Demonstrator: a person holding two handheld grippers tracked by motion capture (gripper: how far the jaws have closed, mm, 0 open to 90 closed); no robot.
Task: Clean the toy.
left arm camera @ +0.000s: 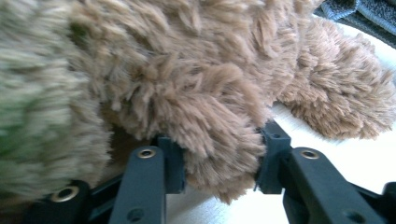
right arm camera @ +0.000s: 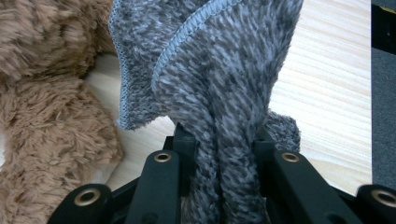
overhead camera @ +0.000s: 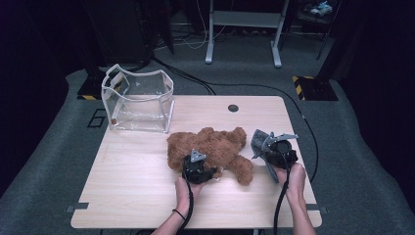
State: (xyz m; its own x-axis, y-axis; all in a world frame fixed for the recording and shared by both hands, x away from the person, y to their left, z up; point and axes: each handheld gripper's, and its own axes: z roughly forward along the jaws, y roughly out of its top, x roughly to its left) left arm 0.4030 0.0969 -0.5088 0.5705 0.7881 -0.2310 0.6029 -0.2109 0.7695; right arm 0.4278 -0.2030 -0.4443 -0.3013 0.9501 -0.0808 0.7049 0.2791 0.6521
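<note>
A brown plush teddy bear (overhead camera: 215, 147) lies in the middle of the wooden table (overhead camera: 137, 186). My left gripper (overhead camera: 199, 165) sits at its near side. In the left gripper view the jaws (left arm camera: 219, 163) are closed around one furry limb of the bear (left arm camera: 210, 84), and both pads press into the fur. To the right of the bear, my right gripper (overhead camera: 274, 149) is shut on a bunched grey knitted cloth (overhead camera: 259, 139). In the right gripper view that cloth (right arm camera: 219, 60) rises in folds from between the jaws (right arm camera: 224, 144), with the bear (right arm camera: 46, 116) at the left.
A clear plastic bag (overhead camera: 138, 100) with white trim stands open at the table's far left corner. A round cable hole (overhead camera: 233, 107) sits near the far edge. Cables run over the grey floor behind the table. Bare wood lies left of the bear.
</note>
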